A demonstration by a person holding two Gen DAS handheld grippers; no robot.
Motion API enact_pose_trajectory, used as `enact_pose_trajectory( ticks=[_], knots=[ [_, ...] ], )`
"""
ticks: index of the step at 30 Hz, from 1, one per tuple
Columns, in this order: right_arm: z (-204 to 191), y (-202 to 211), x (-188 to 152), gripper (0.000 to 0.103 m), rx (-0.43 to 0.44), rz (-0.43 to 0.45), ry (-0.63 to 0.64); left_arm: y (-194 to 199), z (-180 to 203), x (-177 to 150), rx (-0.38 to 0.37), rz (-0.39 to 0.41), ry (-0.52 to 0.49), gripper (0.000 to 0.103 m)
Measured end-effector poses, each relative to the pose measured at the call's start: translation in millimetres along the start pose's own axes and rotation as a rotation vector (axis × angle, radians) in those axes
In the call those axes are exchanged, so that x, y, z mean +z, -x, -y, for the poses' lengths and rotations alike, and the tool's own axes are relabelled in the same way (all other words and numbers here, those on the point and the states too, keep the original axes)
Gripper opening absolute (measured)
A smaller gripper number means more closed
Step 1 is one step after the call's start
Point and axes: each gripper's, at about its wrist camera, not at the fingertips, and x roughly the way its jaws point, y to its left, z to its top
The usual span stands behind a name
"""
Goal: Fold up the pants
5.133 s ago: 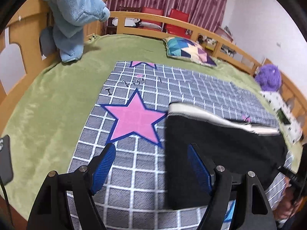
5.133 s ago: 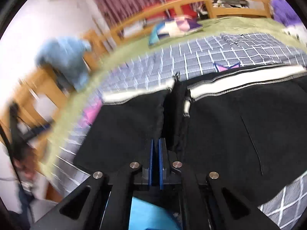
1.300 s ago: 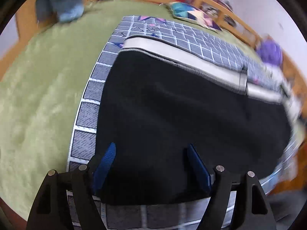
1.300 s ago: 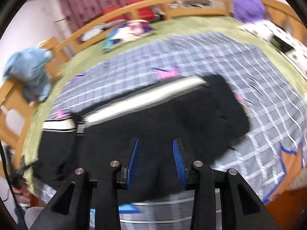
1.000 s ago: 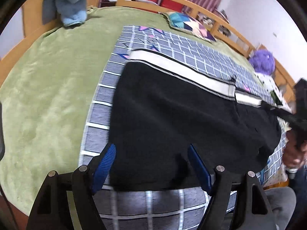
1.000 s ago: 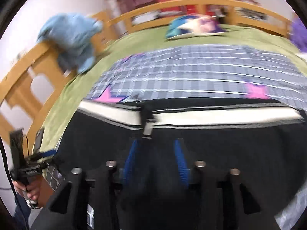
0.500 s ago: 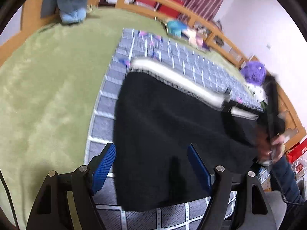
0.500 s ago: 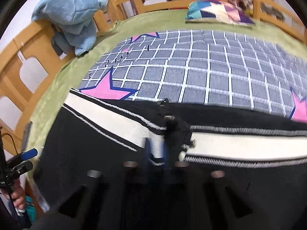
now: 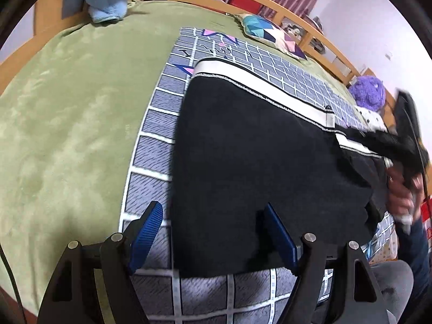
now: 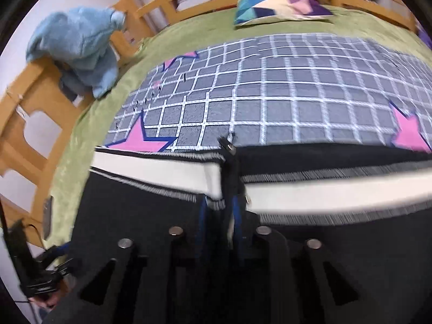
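Black pants point(image 9: 256, 148) with a white striped waistband point(image 10: 162, 172) lie flat on a grey checked blanket point(image 9: 151, 145). My left gripper point(image 9: 213, 232) hangs open over the pants' near left corner: one blue pad is above the blanket, the other above the black cloth. My right gripper point(image 10: 220, 216) is at the middle of the waistband by the zipper point(image 10: 229, 143). Its jaws are opening, with the black fly fold between the pads. The left wrist view shows the right gripper point(image 9: 405, 140), blurred and in a hand, at the far right.
The blanket has pink stars point(image 10: 140, 137) and lies on a green bedcover point(image 9: 67, 108). A wooden rail point(image 10: 35, 86) rings the bed, with a blue plush cloth point(image 10: 78, 43) draped on it. A patterned cushion point(image 10: 280, 2) and a purple plush point(image 9: 367, 91) sit at the far side.
My right gripper came down onto the middle of the waistband, shut there, and its pads have parted again. My left gripper stayed open over the near corner.
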Motion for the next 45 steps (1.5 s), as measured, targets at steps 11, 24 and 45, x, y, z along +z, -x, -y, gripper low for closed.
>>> enact_pose_trajectory(
  ticks=[11,24,45],
  knots=[
    [-25.7,77.5,-61.4,0.034,-0.053,-0.051,0.066,64.4,12.6,9.7,0.035,0.101,0.067,0.074],
    [-10.4,128.2,-91.8,0.035,-0.161,0.098,0.097,101.2,60.1,22.6,0.084,0.142,0.018,0.075],
    [115.7,132.6,-154.7,0.038,-0.175,0.122,-0.099,-5.3,15.0,-9.7,0.108,0.119,0.188,0.042]
  ],
)
